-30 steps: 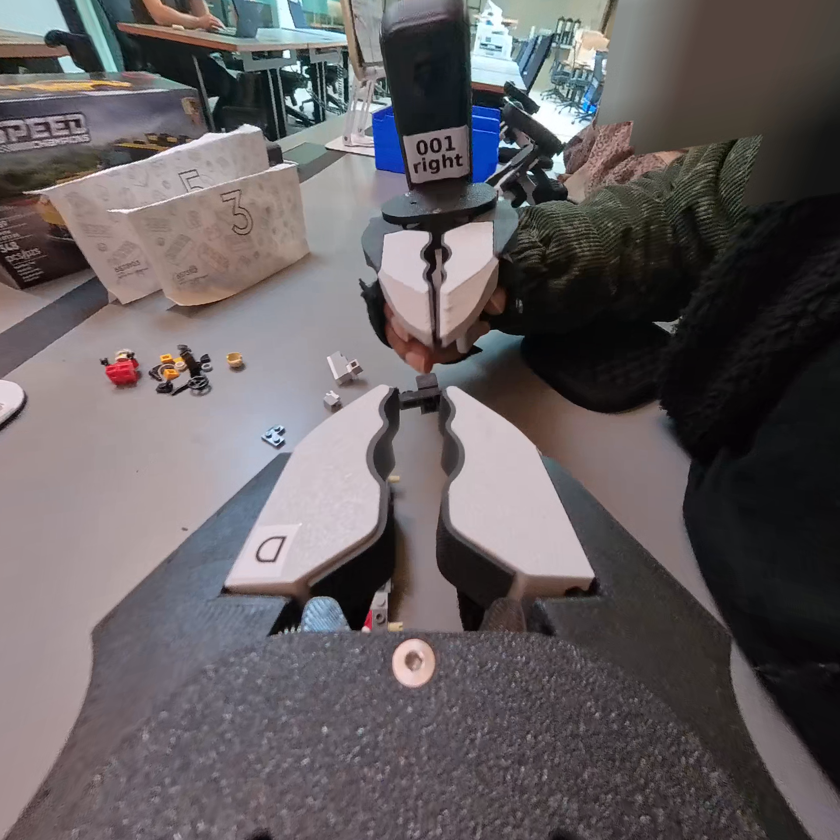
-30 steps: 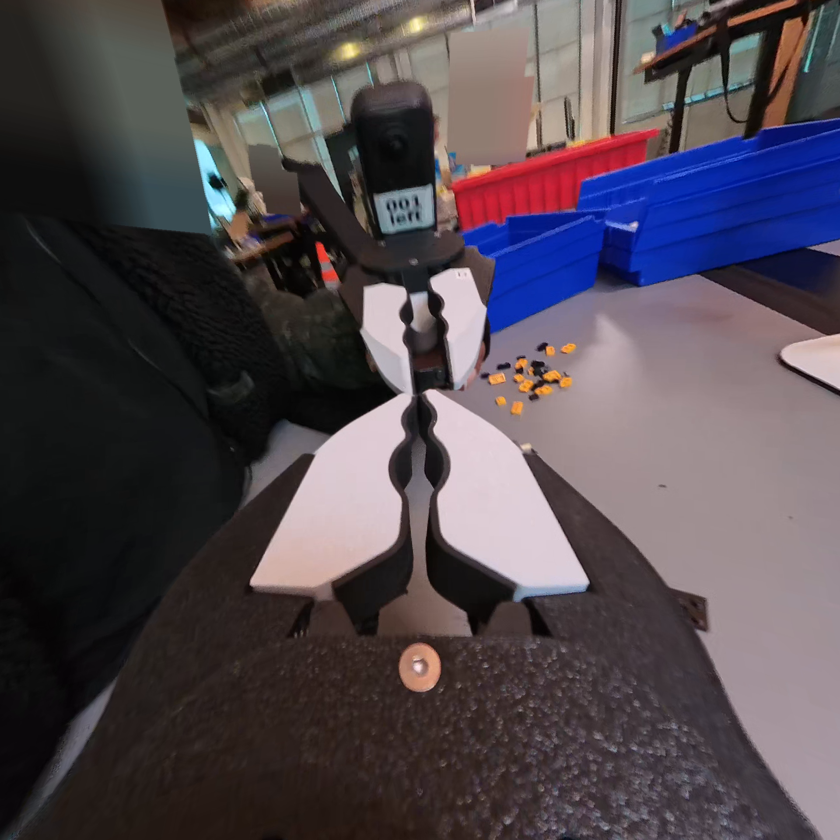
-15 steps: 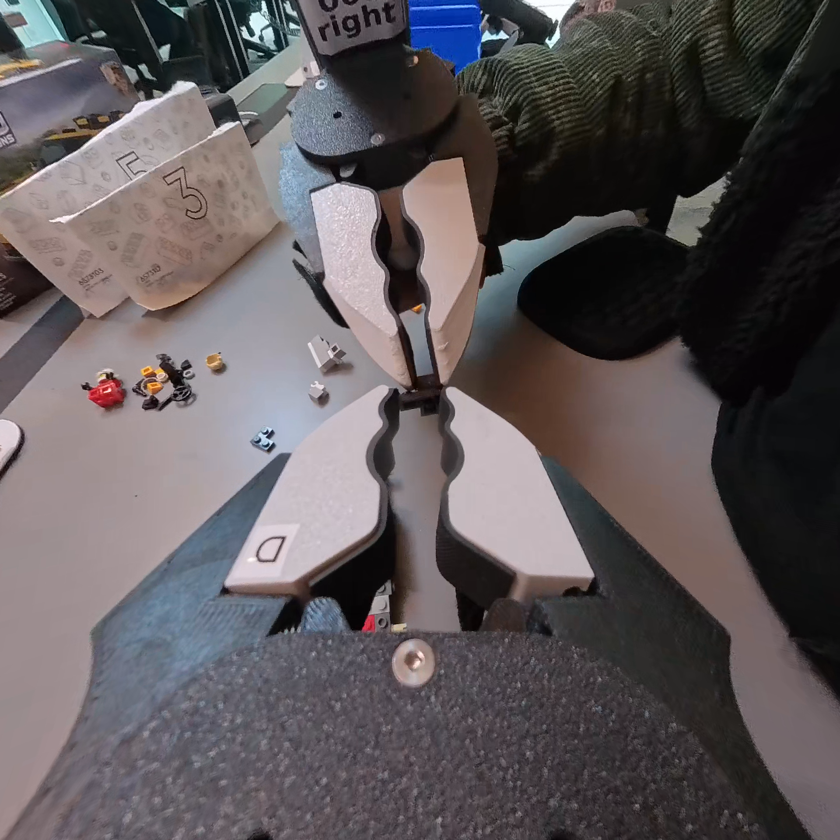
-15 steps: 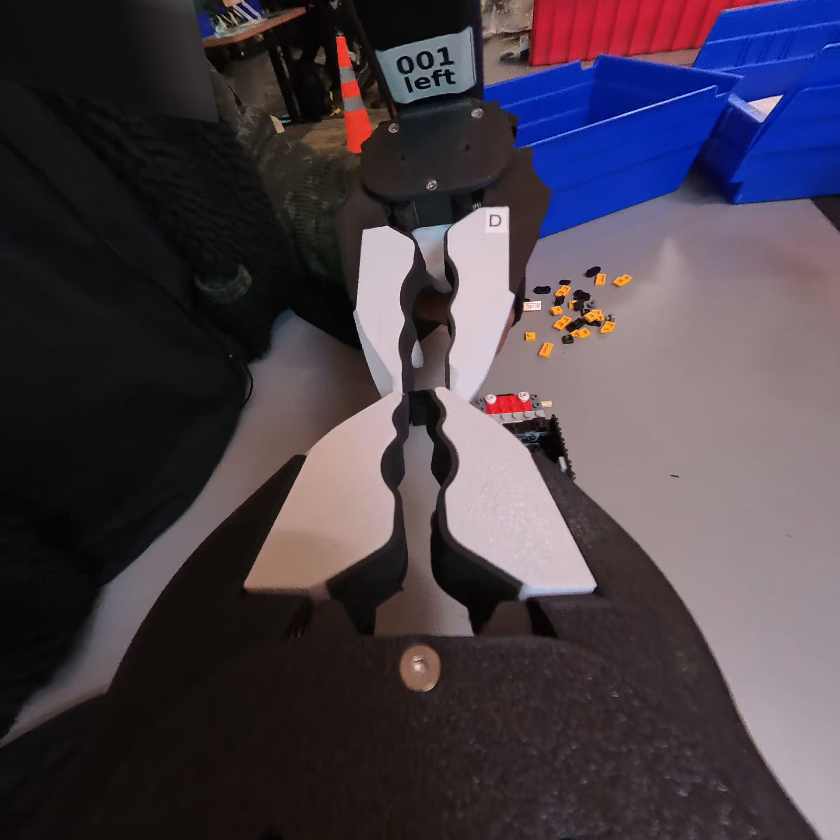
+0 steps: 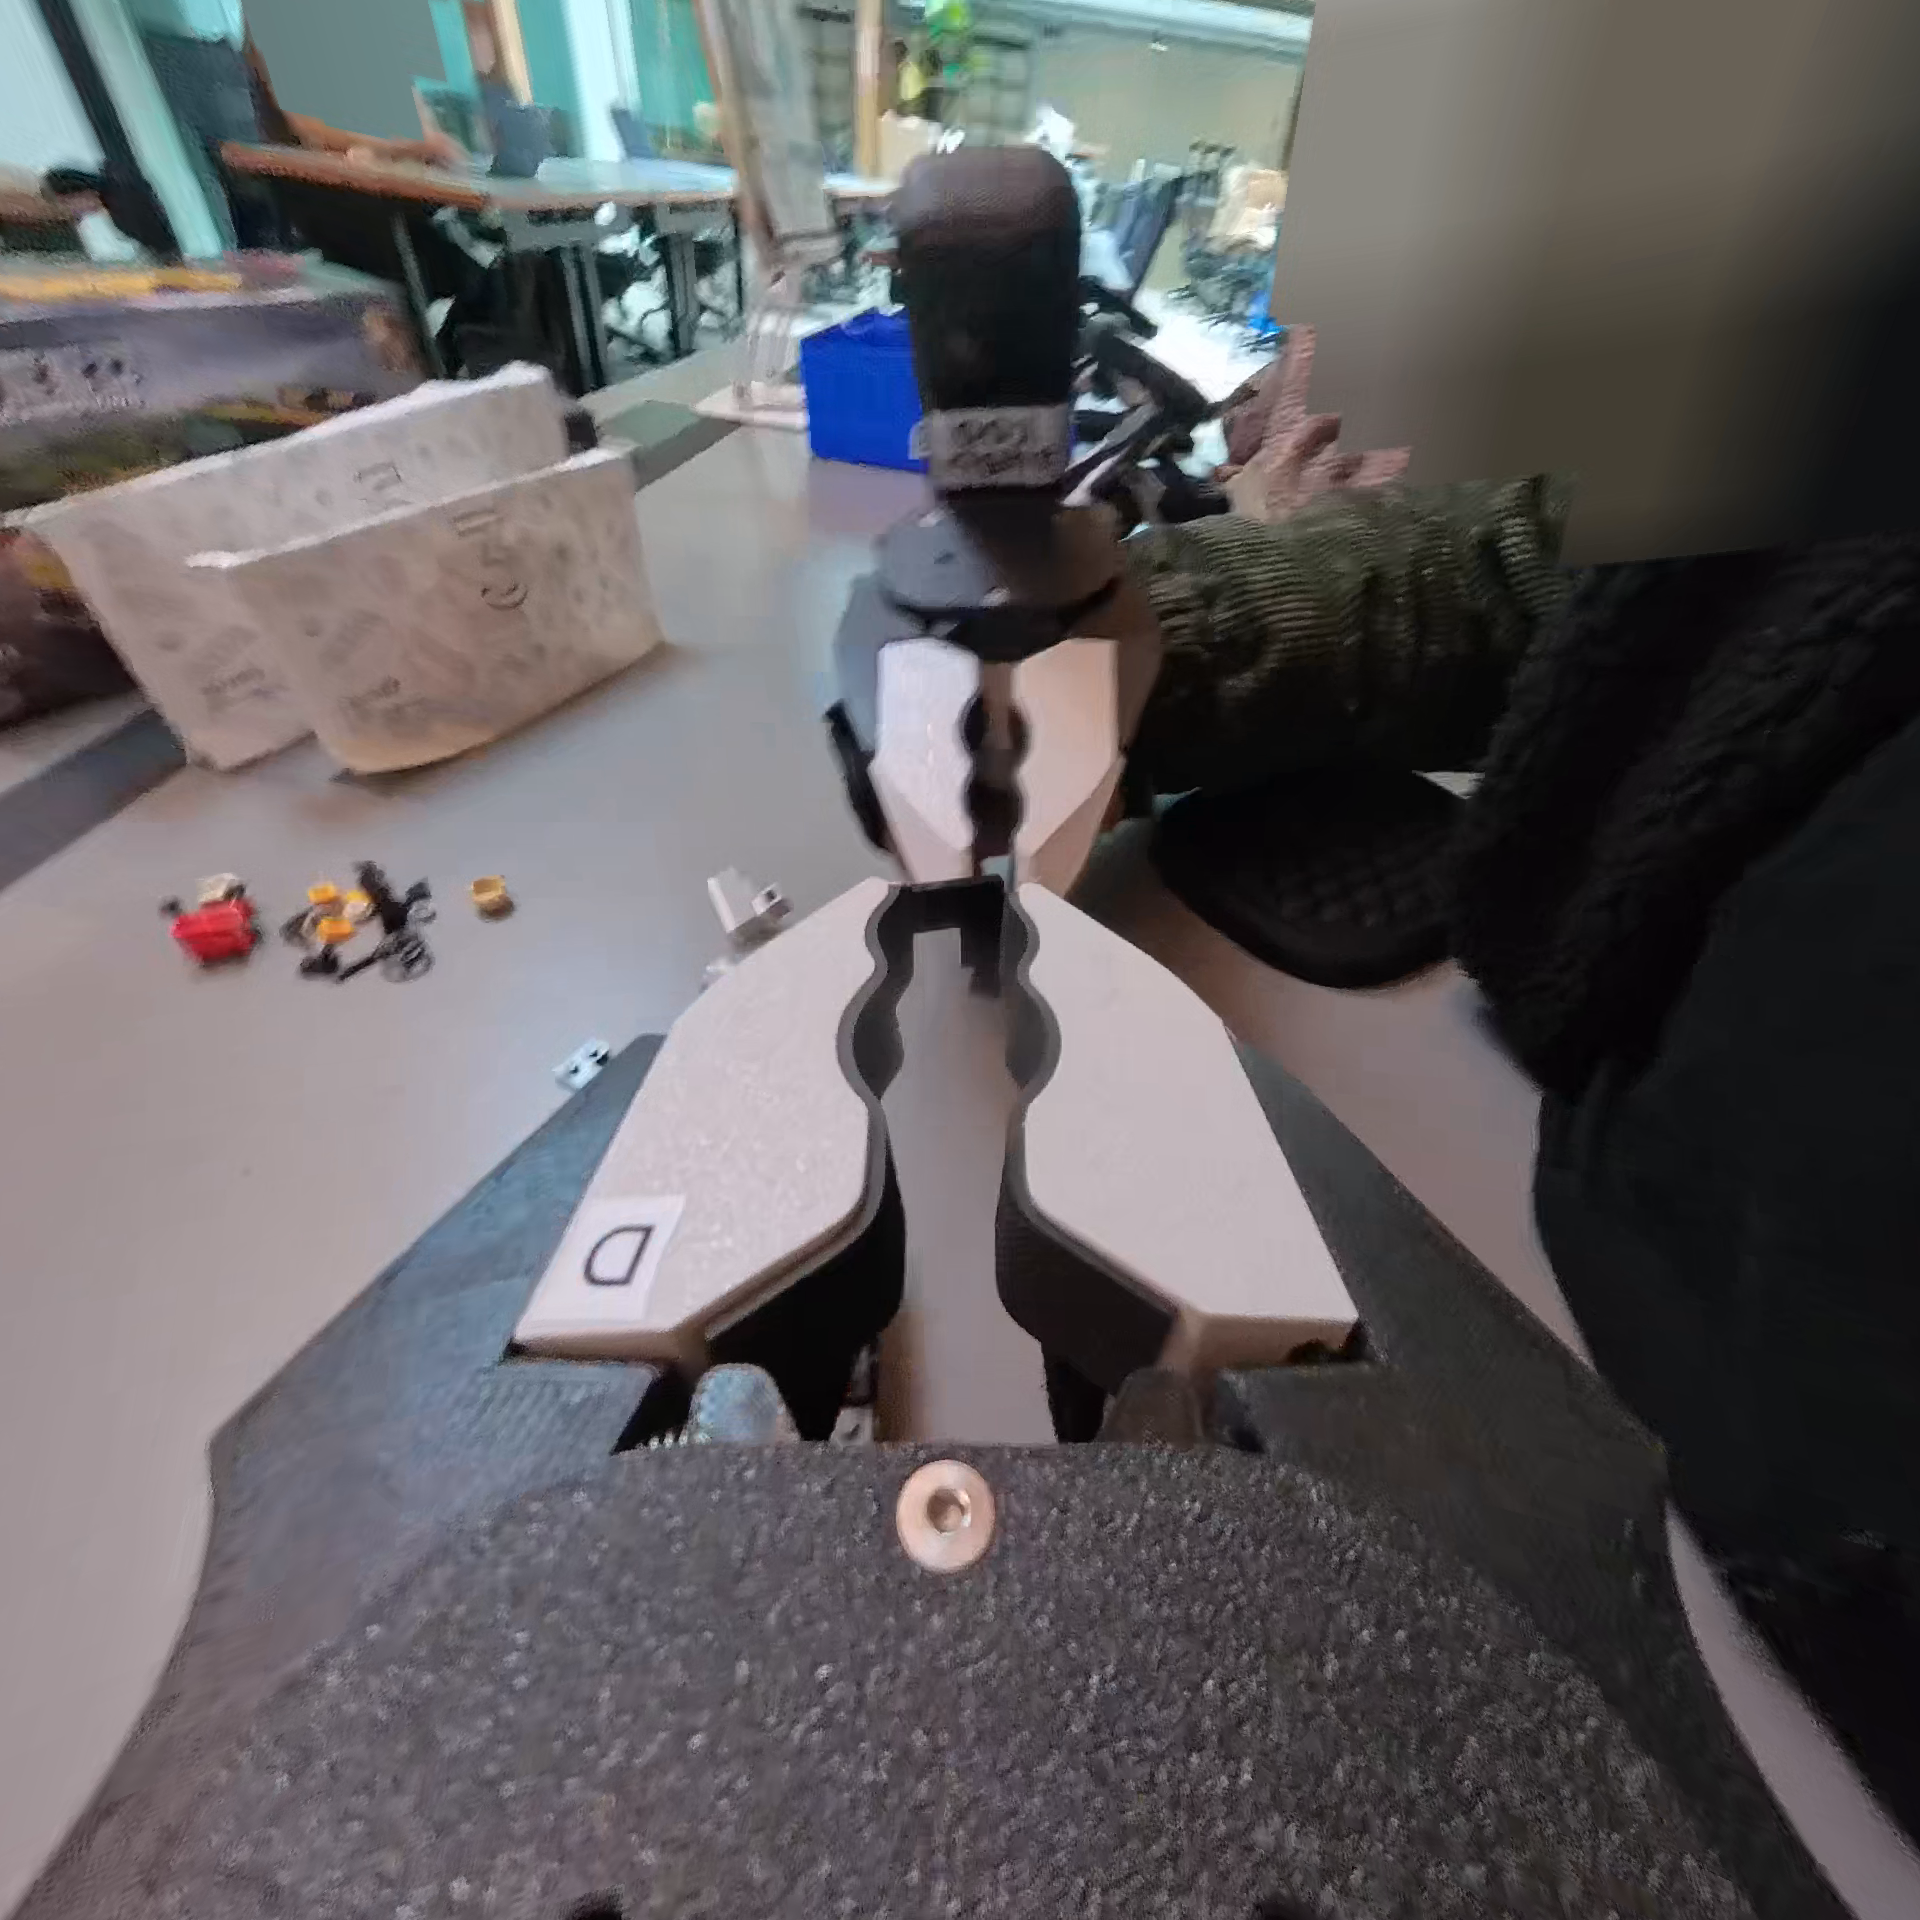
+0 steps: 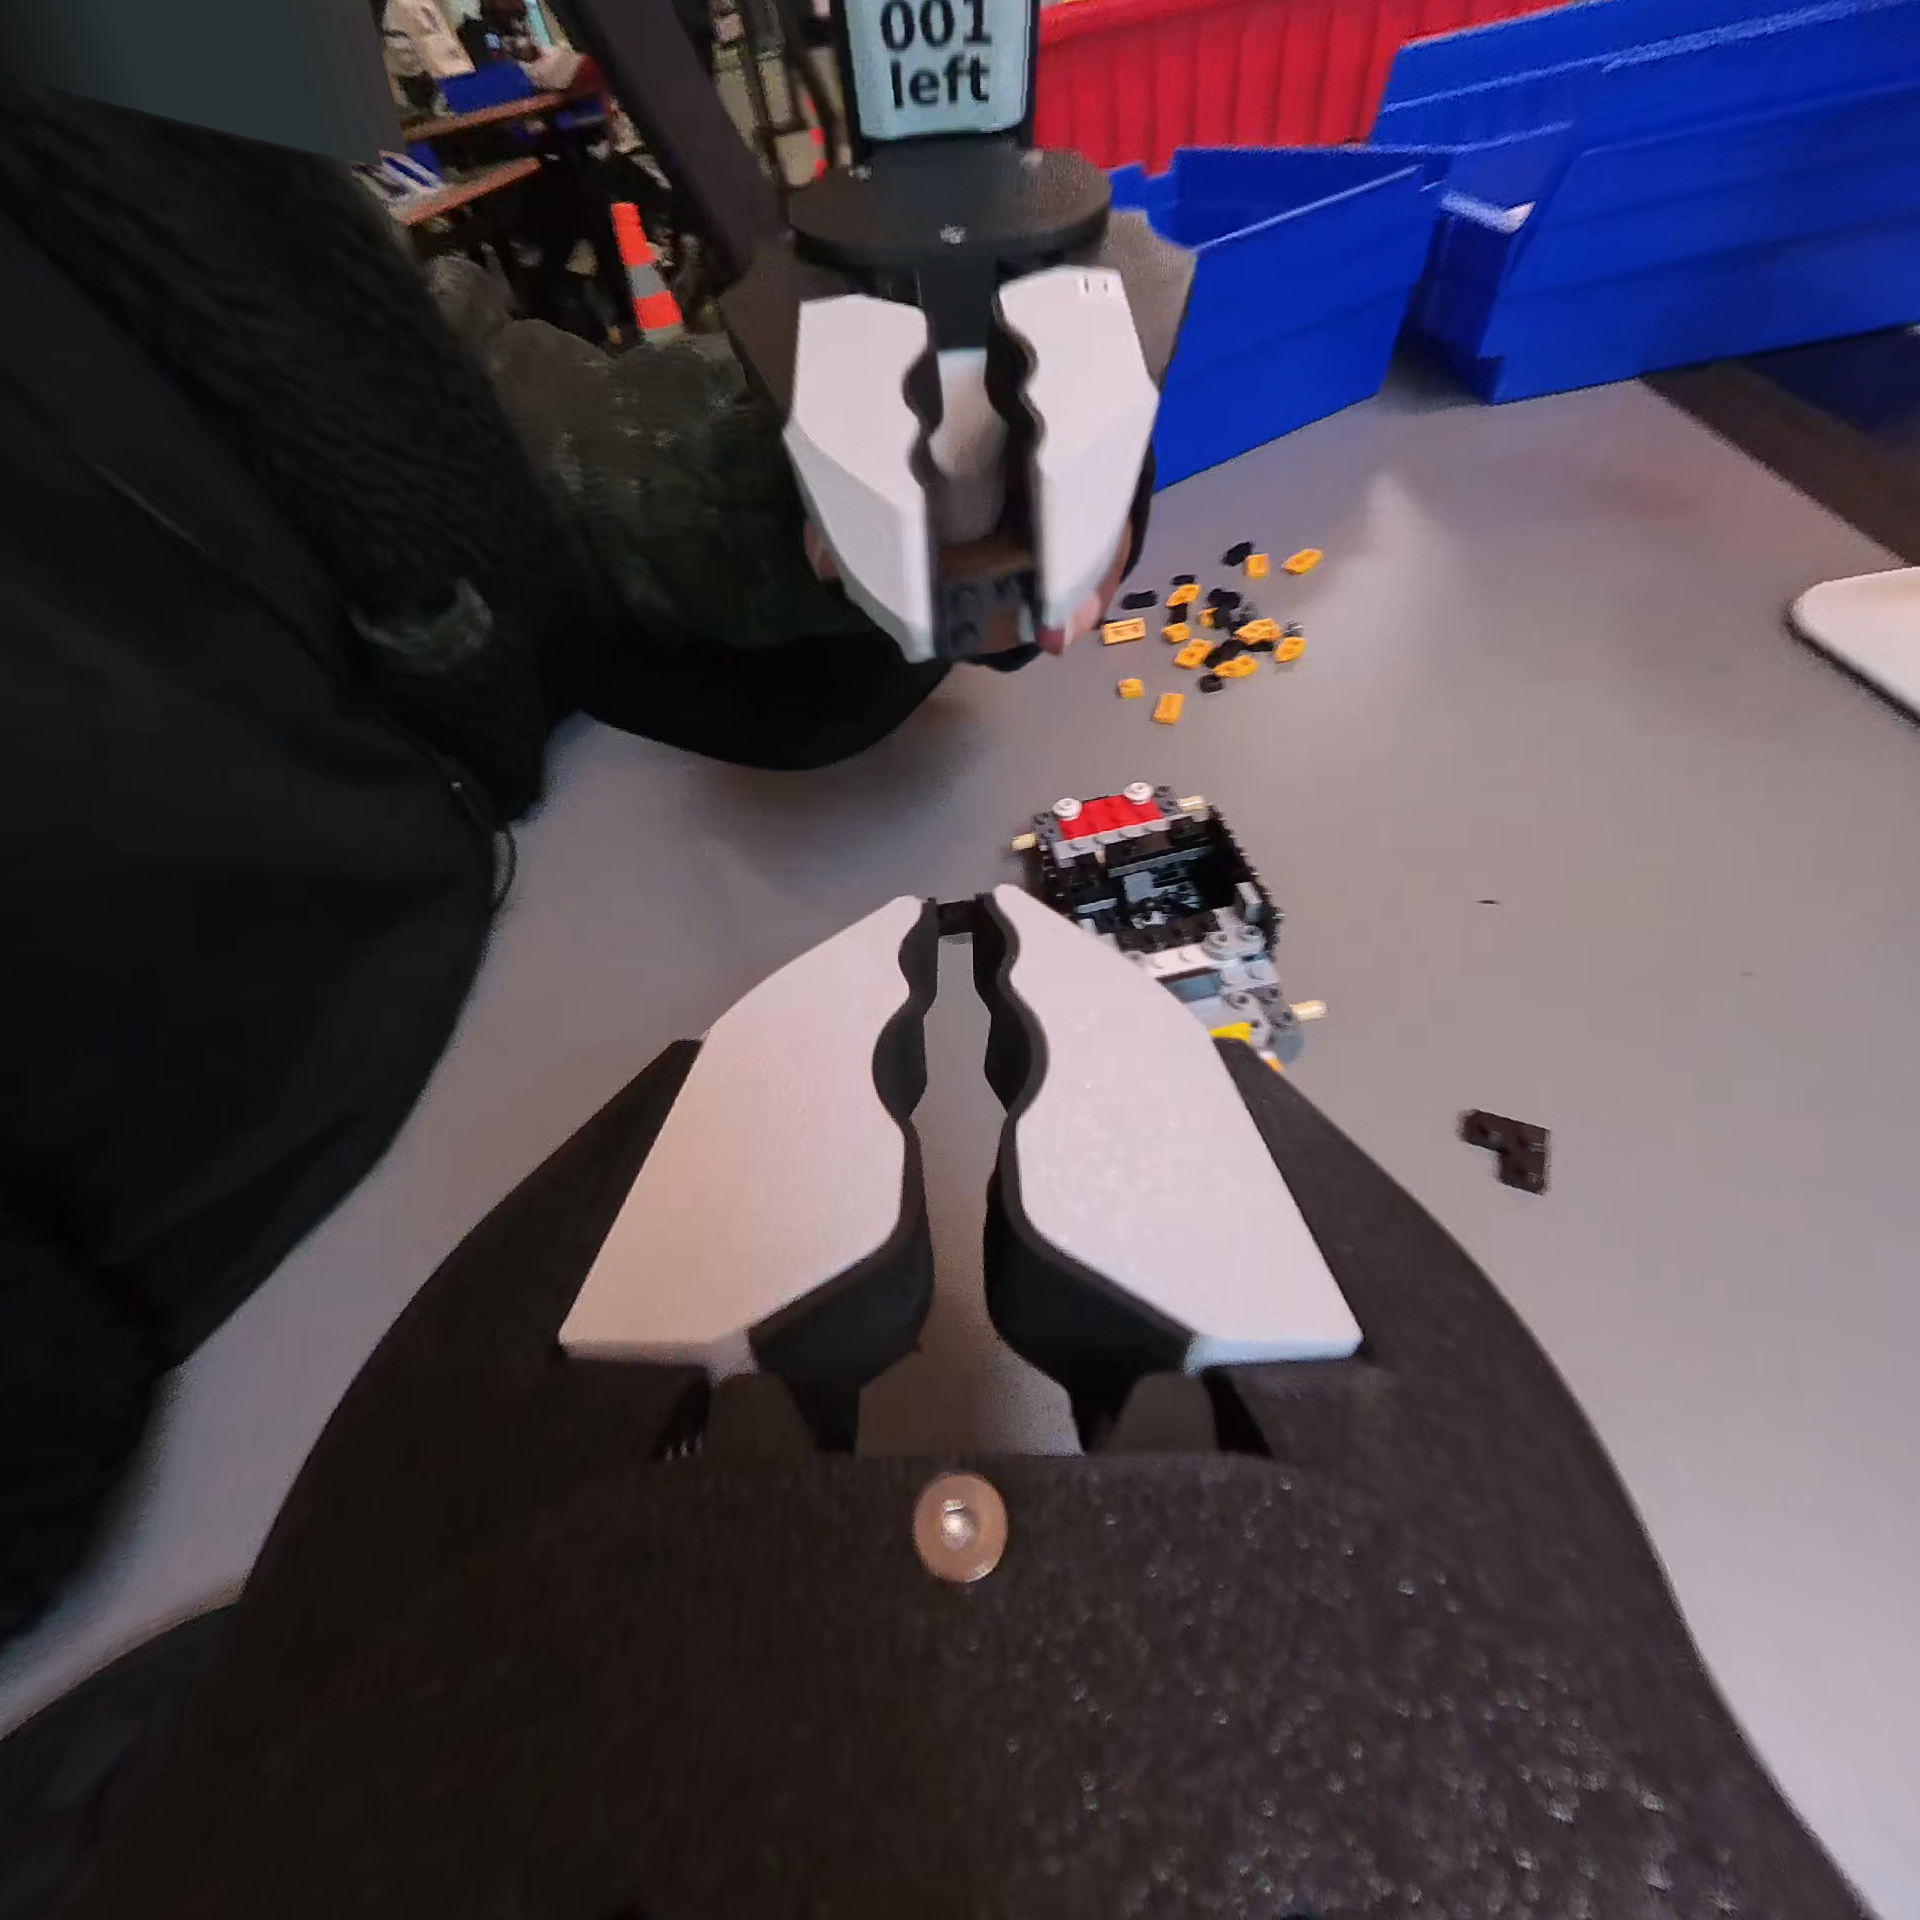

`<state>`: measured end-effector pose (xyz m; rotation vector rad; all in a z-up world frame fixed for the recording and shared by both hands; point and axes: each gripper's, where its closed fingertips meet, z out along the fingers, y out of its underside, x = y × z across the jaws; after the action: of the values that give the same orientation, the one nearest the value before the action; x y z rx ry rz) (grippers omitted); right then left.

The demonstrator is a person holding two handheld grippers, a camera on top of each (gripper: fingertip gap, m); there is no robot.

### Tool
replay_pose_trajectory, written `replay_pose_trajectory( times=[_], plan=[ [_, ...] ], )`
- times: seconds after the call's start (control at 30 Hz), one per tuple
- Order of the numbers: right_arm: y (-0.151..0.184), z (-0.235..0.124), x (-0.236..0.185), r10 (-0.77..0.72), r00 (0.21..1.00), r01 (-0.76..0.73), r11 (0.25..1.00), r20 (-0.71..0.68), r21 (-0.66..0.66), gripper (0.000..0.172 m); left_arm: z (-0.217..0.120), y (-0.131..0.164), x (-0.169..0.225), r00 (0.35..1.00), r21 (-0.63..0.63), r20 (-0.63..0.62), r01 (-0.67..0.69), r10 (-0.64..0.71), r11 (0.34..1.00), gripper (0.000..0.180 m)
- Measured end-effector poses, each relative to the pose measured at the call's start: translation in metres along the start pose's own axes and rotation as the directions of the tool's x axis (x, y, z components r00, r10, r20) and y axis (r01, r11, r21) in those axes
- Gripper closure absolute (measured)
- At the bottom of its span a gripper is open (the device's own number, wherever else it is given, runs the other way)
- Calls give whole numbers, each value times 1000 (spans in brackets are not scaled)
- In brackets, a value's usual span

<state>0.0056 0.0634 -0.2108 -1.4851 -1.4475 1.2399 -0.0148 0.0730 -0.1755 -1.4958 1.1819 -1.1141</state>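
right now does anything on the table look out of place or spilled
Nothing looks damaged. Orange and black small bricks lie scattered loose on the grey table, and one black corner piece sits alone, apart from the half-built brick model. Each gripper holds a small black piece.

Matt grey tabletop (image 6: 1558,790) is carrying glossy plastic bricks (image 6: 1210,634) and a half-built plastic model (image 6: 1164,904), while grainy black foam-like gripper bodies (image 5: 935,1714), white pebbled fingers (image 5: 748,1122) and crinkled paper bags (image 5: 436,613) are showing dull.
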Motion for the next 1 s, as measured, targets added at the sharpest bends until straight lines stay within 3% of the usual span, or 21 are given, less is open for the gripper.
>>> replay_pose_trajectory(
  times=[0.1,0.23,0.43,0.53,0.6,0.73,0.87,1.0],
  plan=[
    [-4,-10,8,7,997,-6,1000,-78,10,165,11,24,-34,990,-166,111,101,-83,981,164],
    [-5,-20,19,51,988,-46,998,-149,40,165,37,57,-76,974,-398,224,116,-26,910,164],
    [-1,-27,21,53,978,-46,998,-200,39,165,63,83,-103,965,-519,262,163,-25,839,157],
    [0,-27,26,66,974,-56,997,-217,50,165,65,81,-102,967,-495,253,154,-29,855,140],
    [1,-27,29,65,970,-54,997,-235,51,165,61,71,-96,973,-468,230,118,-9,876,139],
    [-9,-27,28,41,968,-16,995,-247,99,165,48,41,-57,998,-355,51,55,-40,933,149],
    [-25,-23,16,-40,971,76,986,-237,146,165,37,8,-15,965,-169,-146,193,-218,967,157],
    [-37,-17,7,-37,981,76,976,-192,203,165,34,-2,5,961,-125,-223,137,-162,983,165]
  ],
)
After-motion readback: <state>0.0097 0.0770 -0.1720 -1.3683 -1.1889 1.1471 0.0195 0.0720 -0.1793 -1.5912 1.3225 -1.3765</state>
